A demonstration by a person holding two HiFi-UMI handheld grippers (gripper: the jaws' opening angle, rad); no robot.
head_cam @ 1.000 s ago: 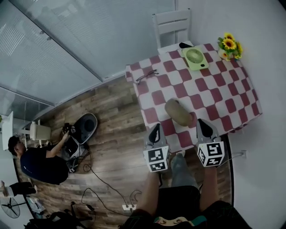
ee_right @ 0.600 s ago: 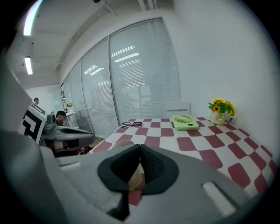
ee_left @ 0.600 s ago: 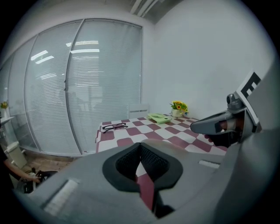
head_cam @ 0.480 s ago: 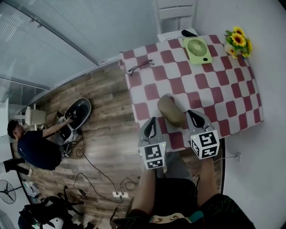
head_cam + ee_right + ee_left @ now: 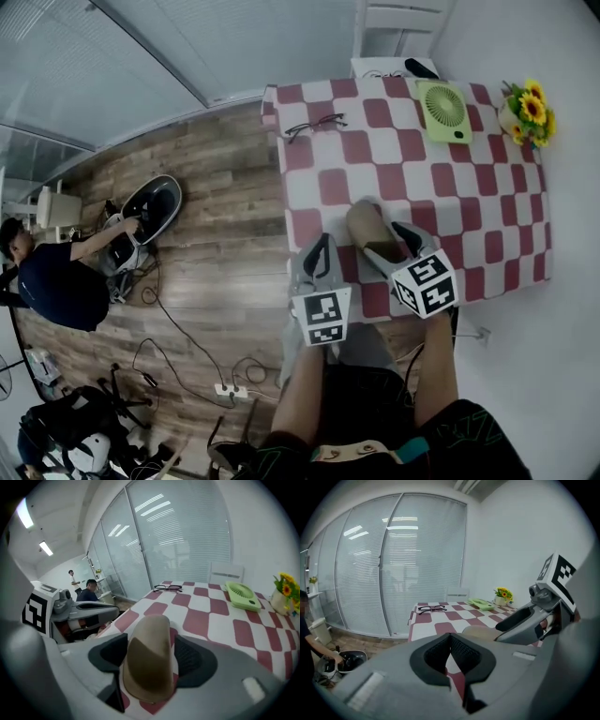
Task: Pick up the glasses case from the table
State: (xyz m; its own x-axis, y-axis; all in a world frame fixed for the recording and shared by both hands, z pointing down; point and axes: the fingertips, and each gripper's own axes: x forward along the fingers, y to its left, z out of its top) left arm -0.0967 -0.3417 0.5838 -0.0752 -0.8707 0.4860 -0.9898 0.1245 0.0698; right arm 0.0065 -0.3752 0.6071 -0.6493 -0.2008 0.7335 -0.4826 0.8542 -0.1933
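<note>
tan and soft-looking, the glasses case lies on the checked table, near its front edge. the right gripper straddles the case, jaws wide apart with one pad along each long side, so closing would pinch its narrow width. whether a pad touches it is hard to tell. just left of the case, the left gripper hangs off the table edge, jaws closed together on nothing, likely parked out of the way. glasses lie well beyond the case.
</note>
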